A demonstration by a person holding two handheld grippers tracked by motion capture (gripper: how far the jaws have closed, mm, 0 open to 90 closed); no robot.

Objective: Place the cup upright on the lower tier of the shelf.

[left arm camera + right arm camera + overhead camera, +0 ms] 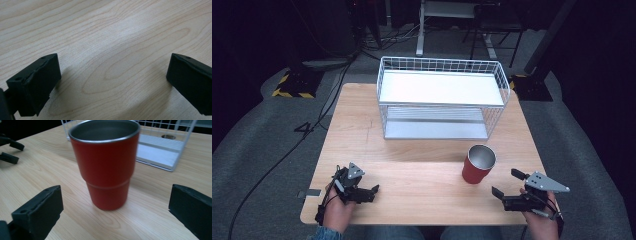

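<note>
while the red cup (106, 167) stands upright on the bench (412, 185), my right gripper (113, 207) faces it with jaws spread wide.

the cup sits toward the right front of the bench, just ahead of my right gripper (507, 189) and apart from both jaws, its steel-lined mouth open upward. behind it stands a white wire rack (442, 97) with two shelves. my left gripper (371, 192) rests low at the left front edge, jaws also wide, with bare wood between them in the left gripper view.
</note>
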